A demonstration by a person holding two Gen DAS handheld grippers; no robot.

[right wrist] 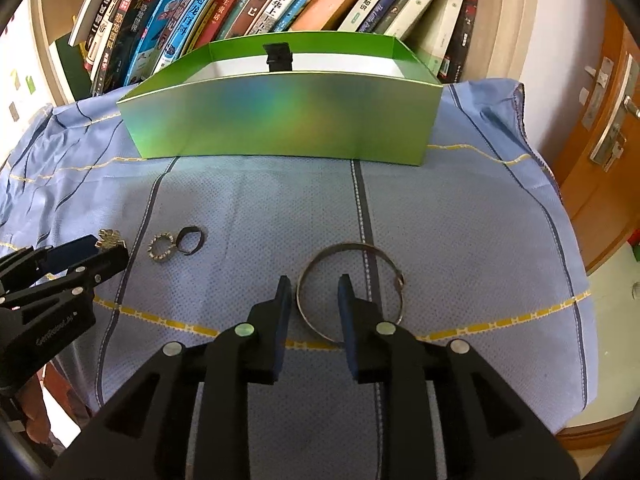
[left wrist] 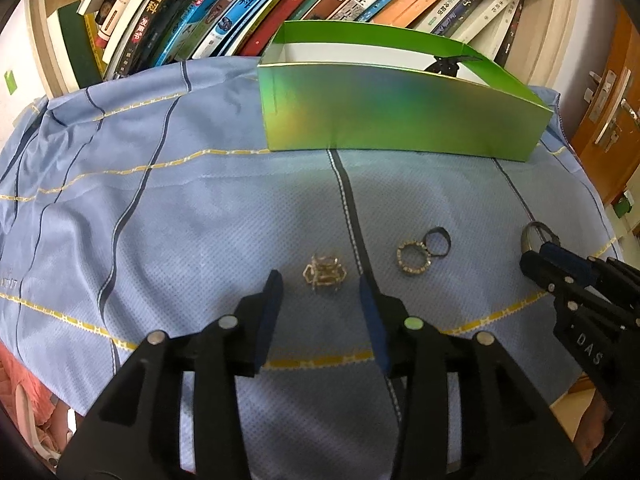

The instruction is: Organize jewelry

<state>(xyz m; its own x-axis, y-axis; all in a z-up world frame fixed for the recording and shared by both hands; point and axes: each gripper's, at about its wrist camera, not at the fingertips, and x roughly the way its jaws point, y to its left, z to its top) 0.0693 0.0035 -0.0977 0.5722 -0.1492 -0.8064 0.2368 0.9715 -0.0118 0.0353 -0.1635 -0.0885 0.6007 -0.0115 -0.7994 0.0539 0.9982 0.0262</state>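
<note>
Both grippers are hovering low over the blue cloth (left wrist: 160, 208), jaws apart, holding nothing. Left gripper (left wrist: 320, 284) is straddling the gold ornament (left wrist: 325, 276), pads not touching it. Right gripper (right wrist: 314, 288) is sitting w/ one finger inside the silver bangle (right wrist: 349, 290), one outside, so its near rim is lying between the pads; contact is hard to judge. Beaded ring (left wrist: 413, 258) and dark ring (left wrist: 438, 242) are touching each other, betw. the two. Green box (right wrist: 280, 120) is standing behind, open-topped. Risk: thin bangle skidding or flipping when pinched; ornament slipping from a shallow grip.
</note>
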